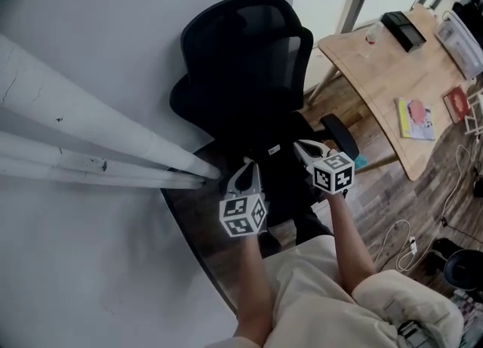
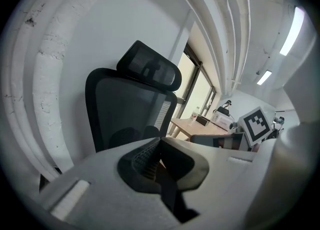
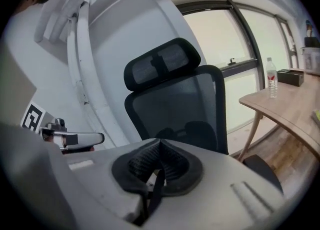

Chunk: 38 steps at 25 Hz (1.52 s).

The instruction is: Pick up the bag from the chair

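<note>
A black office chair (image 1: 245,52) stands against the white wall. On its seat lies a black bag (image 1: 283,169) with a small white tag, hard to tell apart from the dark seat. My left gripper (image 1: 246,168) hangs just in front of the seat's left edge, its jaws shut and empty. My right gripper (image 1: 303,147) is over the bag's right side, also shut and holding nothing. In the left gripper view the pads (image 2: 145,156) meet in front of the chair back (image 2: 127,109). In the right gripper view the shut gripper (image 3: 159,146) points at the backrest (image 3: 180,107).
White pipes (image 1: 90,143) slant along the wall at left. A wooden table (image 1: 392,75) at right carries a bottle, a black box and books. The chair's right armrest (image 1: 339,137) sits beside my right gripper. Cables (image 1: 404,237) lie on the wood floor.
</note>
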Available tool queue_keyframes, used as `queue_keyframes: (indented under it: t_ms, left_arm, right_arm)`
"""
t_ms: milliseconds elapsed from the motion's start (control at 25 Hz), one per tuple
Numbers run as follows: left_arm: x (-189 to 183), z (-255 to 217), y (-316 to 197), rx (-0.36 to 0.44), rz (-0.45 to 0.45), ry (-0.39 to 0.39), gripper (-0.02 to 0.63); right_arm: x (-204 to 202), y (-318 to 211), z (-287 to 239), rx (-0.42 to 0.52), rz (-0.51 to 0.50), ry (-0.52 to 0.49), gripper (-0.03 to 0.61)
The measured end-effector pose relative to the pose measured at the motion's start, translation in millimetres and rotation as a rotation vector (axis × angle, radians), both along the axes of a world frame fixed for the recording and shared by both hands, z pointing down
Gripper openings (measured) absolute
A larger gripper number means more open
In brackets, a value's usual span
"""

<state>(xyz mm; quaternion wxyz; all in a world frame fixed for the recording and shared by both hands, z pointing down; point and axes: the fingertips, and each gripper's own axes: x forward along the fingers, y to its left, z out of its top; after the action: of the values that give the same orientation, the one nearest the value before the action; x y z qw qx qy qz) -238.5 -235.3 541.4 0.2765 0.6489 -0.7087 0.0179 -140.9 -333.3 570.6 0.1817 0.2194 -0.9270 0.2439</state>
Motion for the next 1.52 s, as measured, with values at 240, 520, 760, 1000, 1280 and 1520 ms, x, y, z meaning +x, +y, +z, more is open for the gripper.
queue_keyframes:
  t_ms: [240,520,760,1000,1280,1520]
  left_arm:
    - [-0.1,10.4,-44.4,-0.037,-0.098,0.007,0.006]
    - [-8.0,55.5,-78.0,-0.125,-0.143,-0.017,0.006]
    - [-16.2,88.2,-103.9,-0.119,-0.191,0.007,0.006]
    - [-28.1,119.9,-93.3,-0.090,-0.261,0.056,0.006]
    - [-20.3,150.3,-94.6,-0.081,-0.271,0.069,0.006]
    - [-17.0,171.6,-62.6,-0.040,-0.368,0.149,0.006]
  right_arm:
    - [-28.8,-53.4,31.4,-0.005,-0.222,0.069,0.000]
    - [-58.0,-107.3,88.2,-0.023,-0.290,0.095,0.000]
    - [-107.9,-132.8,132.9,-0.013,-0.359,0.085,0.000]
    - [-131.9,-106.5,196.4,0.279,-0.682,0.231,0.000]
    - [-136.8,-103.4,247.7,0.365,-0.835,0.327,0.078]
    - [-151.5,-104.9,261.5,0.453,-0.840,0.360,0.092]
